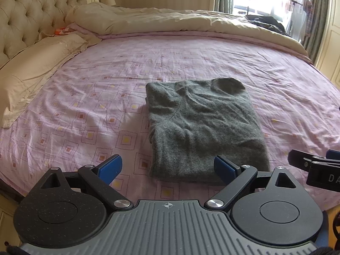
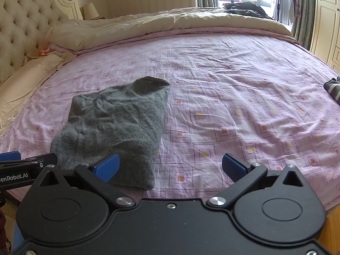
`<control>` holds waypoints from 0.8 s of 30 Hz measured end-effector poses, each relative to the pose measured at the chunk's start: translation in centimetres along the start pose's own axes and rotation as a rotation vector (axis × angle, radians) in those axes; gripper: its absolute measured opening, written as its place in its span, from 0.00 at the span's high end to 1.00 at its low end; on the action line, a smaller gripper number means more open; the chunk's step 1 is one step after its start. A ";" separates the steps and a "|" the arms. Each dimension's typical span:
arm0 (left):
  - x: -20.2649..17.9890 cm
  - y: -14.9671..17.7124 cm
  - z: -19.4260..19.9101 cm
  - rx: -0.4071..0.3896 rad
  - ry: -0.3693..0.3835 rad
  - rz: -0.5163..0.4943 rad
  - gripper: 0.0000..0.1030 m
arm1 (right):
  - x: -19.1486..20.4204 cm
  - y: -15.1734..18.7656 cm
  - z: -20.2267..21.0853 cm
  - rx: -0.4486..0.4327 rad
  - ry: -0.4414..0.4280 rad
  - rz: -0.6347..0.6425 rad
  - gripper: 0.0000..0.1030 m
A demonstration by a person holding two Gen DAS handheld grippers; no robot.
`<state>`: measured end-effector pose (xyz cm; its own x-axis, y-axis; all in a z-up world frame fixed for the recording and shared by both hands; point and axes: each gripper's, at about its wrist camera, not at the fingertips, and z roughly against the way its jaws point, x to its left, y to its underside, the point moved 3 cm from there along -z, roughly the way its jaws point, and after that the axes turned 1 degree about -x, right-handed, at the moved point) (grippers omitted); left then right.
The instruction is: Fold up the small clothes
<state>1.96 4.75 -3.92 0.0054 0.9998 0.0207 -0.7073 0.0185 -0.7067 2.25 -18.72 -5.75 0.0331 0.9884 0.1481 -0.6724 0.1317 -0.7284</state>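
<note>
While both my left claw [image 1: 167, 167] and right claw [image 2: 171, 166] hang released, the folded grey sweater [image 1: 201, 125] lies near the bed's [image 1: 85, 97] front edge, pink sheet bare around it.

Fuzzy grey knit sweater [image 1: 204, 125], creased pink printed cotton sheet [image 1: 191, 59], matt black plastic tool [image 1: 167, 166] with ribbed blue pads [image 1: 110, 166]

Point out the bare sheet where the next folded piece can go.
Widest free patch: pink sheet right of the grey sweater, up to the striped garment. Also free between sweater and pillow. Crowded: the far side, under the rolled duvet.
</note>
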 end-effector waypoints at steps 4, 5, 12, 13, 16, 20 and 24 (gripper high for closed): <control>-0.1 -0.1 -0.1 0.002 0.000 -0.001 0.09 | -0.1 -0.2 -0.2 0.004 0.004 -0.005 0.00; -0.1 -0.1 -0.1 0.003 0.000 -0.001 0.09 | -0.1 -0.2 -0.2 0.005 0.004 -0.005 0.00; -0.1 -0.2 -0.2 0.007 0.003 -0.008 0.09 | 0.1 -0.1 -0.5 0.009 0.002 -0.001 0.00; -0.1 -0.2 -0.2 0.008 0.003 -0.008 0.09 | 0.1 -0.1 -0.5 0.010 0.002 -0.001 0.00; -0.1 -0.2 -0.2 0.008 0.001 -0.008 0.09 | 0.2 -0.1 -0.6 0.013 0.000 0.002 0.00; 0.0 -0.2 -0.4 0.012 0.003 -0.005 0.09 | 0.2 -0.2 -0.8 0.020 0.000 0.003 0.00; 0.1 -0.3 -0.6 0.016 0.004 -0.006 0.09 | 0.1 -0.3 -1.0 0.025 0.003 0.003 0.00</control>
<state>2.62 4.83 -4.11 0.0126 0.9997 0.0223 -0.7183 0.0246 -0.6953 3.19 -18.58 -6.17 0.0334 0.9891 0.1436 -0.6910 0.1266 -0.7117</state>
